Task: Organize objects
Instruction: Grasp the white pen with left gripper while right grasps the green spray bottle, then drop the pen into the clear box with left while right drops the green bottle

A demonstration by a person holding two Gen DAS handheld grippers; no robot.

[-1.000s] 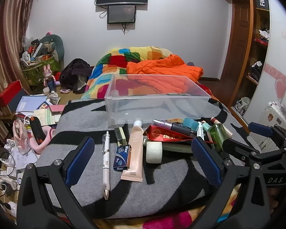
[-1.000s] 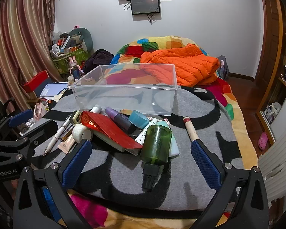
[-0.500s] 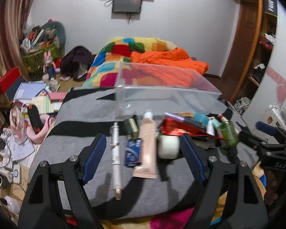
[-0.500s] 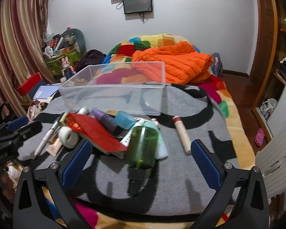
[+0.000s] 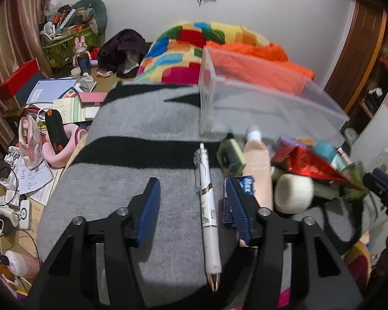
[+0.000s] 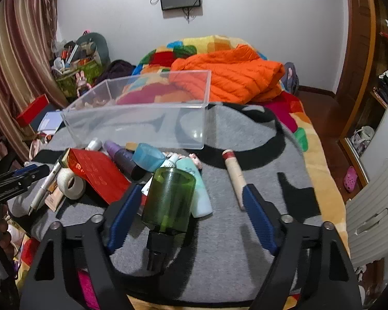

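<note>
A white pen (image 5: 207, 206) lies on the grey and black blanket (image 5: 142, 134) between the fingers of my left gripper (image 5: 191, 188). Its jaws are closing, and neither pad presses on the pen. In the right wrist view a green bottle (image 6: 169, 201) with a black cap lies between the fingers of my right gripper (image 6: 191, 191). Those jaws are closing too, with a gap still showing on the bottle's right side. Behind the pile stands a clear plastic box (image 6: 142, 118), seemingly with nothing in it.
Beside the pen lie a blue Max box (image 5: 245, 183), a peach tube (image 5: 257, 165), a white tape roll (image 5: 293, 193) and a red packet (image 5: 310, 165). A stick with a red end (image 6: 234, 175) lies right of the bottle. Clutter covers the floor at left.
Both grippers came down closer to the blanket and their jaws narrowed. The left one shifted until the pen lay between its fingers. The right one closed in around the green bottle.
</note>
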